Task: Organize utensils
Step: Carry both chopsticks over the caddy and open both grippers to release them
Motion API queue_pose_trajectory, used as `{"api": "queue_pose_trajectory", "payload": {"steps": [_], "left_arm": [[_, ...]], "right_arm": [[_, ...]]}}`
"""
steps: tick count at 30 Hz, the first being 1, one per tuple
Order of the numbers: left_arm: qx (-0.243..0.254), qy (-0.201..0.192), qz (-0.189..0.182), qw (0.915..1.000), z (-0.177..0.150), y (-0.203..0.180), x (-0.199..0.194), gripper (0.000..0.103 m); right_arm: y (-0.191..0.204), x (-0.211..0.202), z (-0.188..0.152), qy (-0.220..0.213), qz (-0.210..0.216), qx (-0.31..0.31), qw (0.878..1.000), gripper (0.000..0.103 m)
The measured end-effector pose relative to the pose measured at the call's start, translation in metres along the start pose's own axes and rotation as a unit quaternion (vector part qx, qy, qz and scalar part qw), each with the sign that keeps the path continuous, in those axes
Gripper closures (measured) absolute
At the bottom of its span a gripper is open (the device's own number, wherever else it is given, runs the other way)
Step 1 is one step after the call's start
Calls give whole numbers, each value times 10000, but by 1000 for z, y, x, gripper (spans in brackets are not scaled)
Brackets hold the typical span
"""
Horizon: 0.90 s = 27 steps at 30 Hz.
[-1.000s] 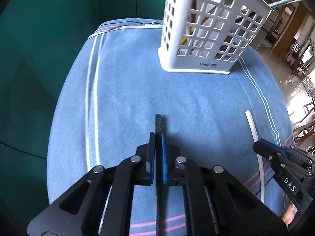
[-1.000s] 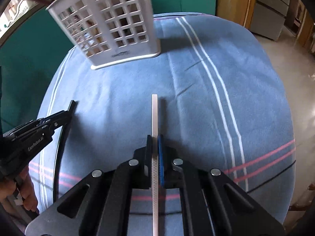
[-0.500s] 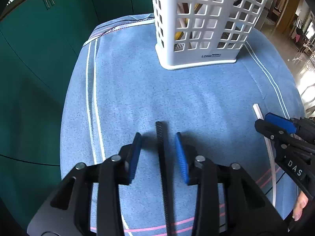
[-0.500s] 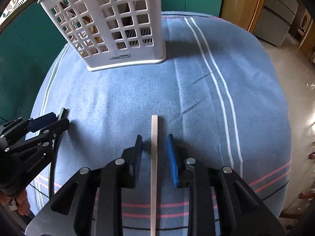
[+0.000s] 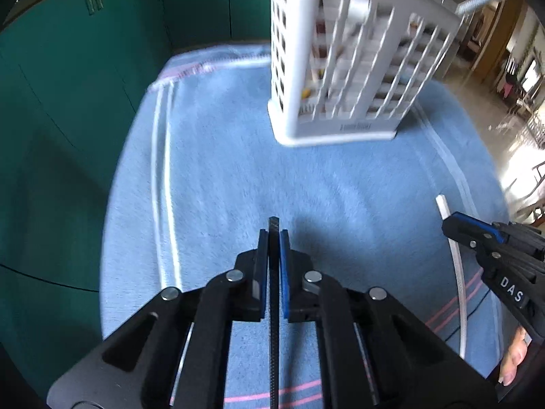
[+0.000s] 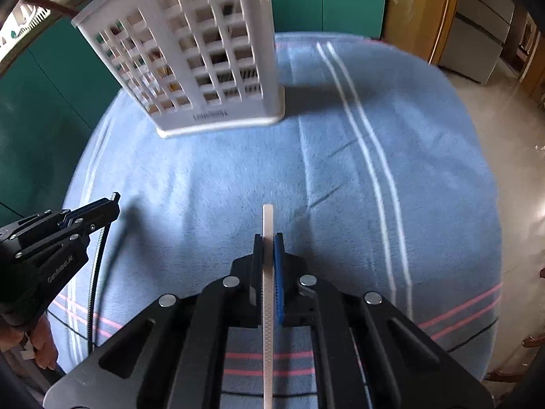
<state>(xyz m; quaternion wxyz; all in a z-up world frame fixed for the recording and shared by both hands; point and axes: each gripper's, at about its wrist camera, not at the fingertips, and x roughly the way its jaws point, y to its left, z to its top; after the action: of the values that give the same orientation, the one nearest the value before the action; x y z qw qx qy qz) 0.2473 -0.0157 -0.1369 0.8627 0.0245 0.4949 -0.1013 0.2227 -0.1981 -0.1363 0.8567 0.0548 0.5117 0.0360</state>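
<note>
Both grippers stood spread around their sticks half a second ago; now each pair of jaws has just been closing and is pinched on its piece. The left gripper (image 5: 273, 237) clamps the black utensil (image 5: 273, 310), a thin ridged strip whose tip pokes a little past the pads and whose length runs back under the tool. The right gripper (image 6: 269, 240) clamps the white utensil (image 6: 268, 306) the same way, with more of its tip showing ahead of the pads. Motion blur over the cloth and basket suggests both tools are on the move, so I judge the lift has begun and the carry to the basket comes next.

Ahead of both stands the white lattice basket (image 5: 344, 68) on the blue striped cloth (image 5: 238, 177) that covers the worktop. It already holds some items, dimly seen through the holes, including something yellow. Nothing lies on the cloth between the grippers and the basket. The likely difficulty is the basket itself: it is tall, so each long strip must rise above the rim and tip upright before going in, and the 2 tools, side by side, could crowd each other at the opening. Green cabinet fronts (image 5: 85, 102) stand behind the worktop, and a fingertip (image 5: 511, 364) shows at the right edge of the left view.
</note>
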Motion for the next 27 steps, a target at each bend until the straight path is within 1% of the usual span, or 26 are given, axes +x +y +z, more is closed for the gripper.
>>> {"api": "queue_pose_trajectory", "payload": {"steps": [4, 6, 7, 10, 12, 15, 19, 23, 25, 27], "left_arm": [[-79, -512, -43, 9986, 10, 2, -43, 97], [-94, -881, -55, 9961, 16, 3, -74, 97], [-107, -1060, -56, 9943, 18, 4, -89, 97], [-125, -1490, -92, 9887, 23, 6, -125, 97], [-124, -1710, -86, 9852, 24, 6, -143, 97], [-168, -1973, -119, 9801, 24, 8, -165, 97], [-184, -2252, -75, 9741, 24, 2, -184, 97], [-186, -2229, -73, 9746, 25, 0, -178, 97], [-171, -2286, 54, 9734, 22, 0, -174, 97], [-189, -2302, 39, 9730, 19, 2, -180, 97]], "right_arm": [[0, -65, 5, -661, 172, -7, 9977, 96], [1, -92, 7, -948, 225, -30, 9952, 96], [0, -113, 7, -1152, 257, -43, 9930, 96], [1, -154, 7, -1580, 298, -53, 9870, 96], [0, -177, 4, -1854, 319, -48, 9821, 96], [-5, -195, 8, -2124, 326, -40, 9766, 96], [-3, -204, 10, -2266, 277, -69, 9736, 96], [7, -199, 14, -2191, 231, -120, 9753, 96], [9, -190, 15, -2107, 195, -140, 9773, 96], [12, -182, 16, -2025, 165, -135, 9791, 96]]}}
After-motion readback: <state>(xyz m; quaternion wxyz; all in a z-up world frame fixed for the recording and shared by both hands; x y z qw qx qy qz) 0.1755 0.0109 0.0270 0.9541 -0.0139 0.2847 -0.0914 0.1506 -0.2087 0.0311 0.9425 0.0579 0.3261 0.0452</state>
